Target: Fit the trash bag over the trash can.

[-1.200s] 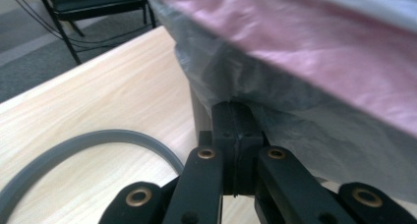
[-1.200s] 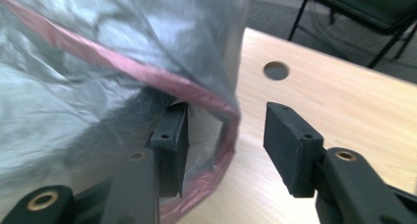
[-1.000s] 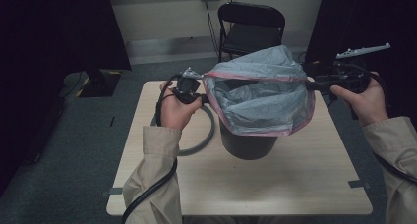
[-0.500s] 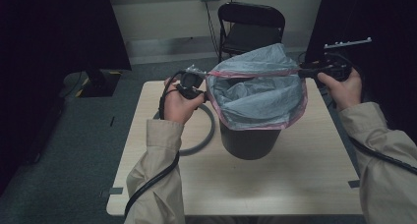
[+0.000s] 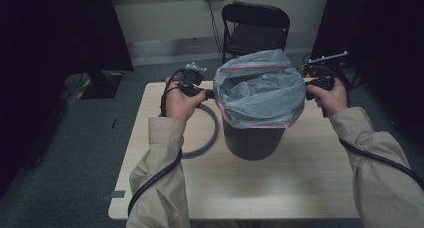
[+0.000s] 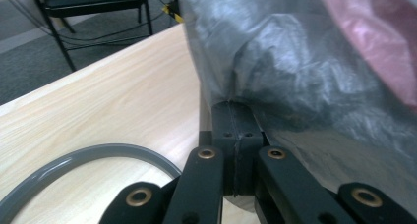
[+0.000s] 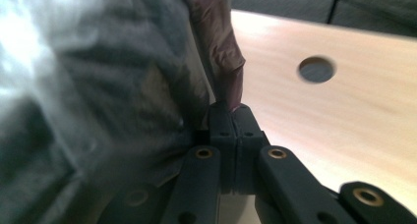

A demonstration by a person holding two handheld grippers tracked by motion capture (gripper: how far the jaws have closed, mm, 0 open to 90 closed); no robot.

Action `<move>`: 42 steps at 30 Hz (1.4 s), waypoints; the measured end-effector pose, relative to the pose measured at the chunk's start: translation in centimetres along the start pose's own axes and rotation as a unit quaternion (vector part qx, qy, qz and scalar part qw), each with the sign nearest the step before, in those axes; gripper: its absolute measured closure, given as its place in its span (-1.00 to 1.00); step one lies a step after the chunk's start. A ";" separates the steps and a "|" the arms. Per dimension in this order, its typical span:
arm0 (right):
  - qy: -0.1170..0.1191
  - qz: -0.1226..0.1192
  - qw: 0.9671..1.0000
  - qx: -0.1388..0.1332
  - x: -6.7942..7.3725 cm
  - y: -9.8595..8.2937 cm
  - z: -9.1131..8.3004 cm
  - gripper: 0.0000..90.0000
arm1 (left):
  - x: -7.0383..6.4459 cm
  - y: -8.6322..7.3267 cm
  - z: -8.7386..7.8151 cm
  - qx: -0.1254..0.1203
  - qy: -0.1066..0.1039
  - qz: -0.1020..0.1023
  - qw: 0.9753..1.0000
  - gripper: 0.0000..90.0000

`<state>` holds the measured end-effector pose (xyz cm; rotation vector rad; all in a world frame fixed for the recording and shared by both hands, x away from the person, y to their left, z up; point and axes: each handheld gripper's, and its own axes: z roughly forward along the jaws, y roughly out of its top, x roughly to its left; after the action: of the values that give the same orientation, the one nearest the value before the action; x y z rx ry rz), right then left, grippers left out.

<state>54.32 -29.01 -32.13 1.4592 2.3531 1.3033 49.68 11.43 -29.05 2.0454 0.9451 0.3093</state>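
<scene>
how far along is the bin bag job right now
Partly done: the bag already hangs open inside the bin. In hand: left tongs and right tongs each pinch the bag's edge at opposite sides. Left: folding the pink-edged rim fully down over the bin's lip.

A bin stands upright near the middle of the worktop, a little toward its far edge, and a bin bag sits in it with its mouth spread wide over the bin's top. The left gripper is at the bag's left edge and the right gripper at its right edge, each with its jaws closed on the bag's rim, so the bag stretches between them. A ring lies flat on the worktop just left of the bin. Behind the worktop, on the floor, stands a folding chair.
</scene>
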 end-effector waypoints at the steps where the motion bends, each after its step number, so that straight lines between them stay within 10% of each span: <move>1: 0.004 0.004 1.000 -0.003 -0.1 -0.2 -0.1 1.00 | 0.2 0.0 0.1 -0.001 -0.001 -0.001 1.000 1.00; 12: -0.017 0.009 0.998 -0.064 -0.1 -0.3 -2.0 0.92 | 0.6 -0.5 1.4 0.022 -0.016 -0.011 1.000 1.00; 18: 0.030 0.047 0.996 -0.071 -0.9 -1.7 0.8 1.00 | 0.1 -0.1 1.0 -0.001 -0.018 -0.007 1.000 1.00; 25: 0.008 -0.003 1.000 -0.027 -0.1 -2.0 0.4 1.00 | 0.1 -0.2 0.8 -0.023 -0.015 -0.004 1.000 1.00; 33: 0.039 -0.037 0.998 0.018 1.2 -4.2 -2.7 0.98 | -1.2 -0.4 0.3 -0.009 -0.020 0.016 1.000 1.00; 36: 0.001 -0.046 0.999 -0.016 1.3 -4.4 -4.5 0.36 | -1.4 -0.5 0.1 -0.008 -0.013 0.018 1.000 1.00; 42: -0.034 -0.067 0.995 -0.071 1.4 -2.3 -7.0 0.29 | -1.4 -0.1 0.1 -0.010 -0.007 0.018 1.000 1.00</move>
<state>48.70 -32.63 -28.82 1.2620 2.2220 1.3357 48.73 10.42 -29.03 2.0463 0.8935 0.3215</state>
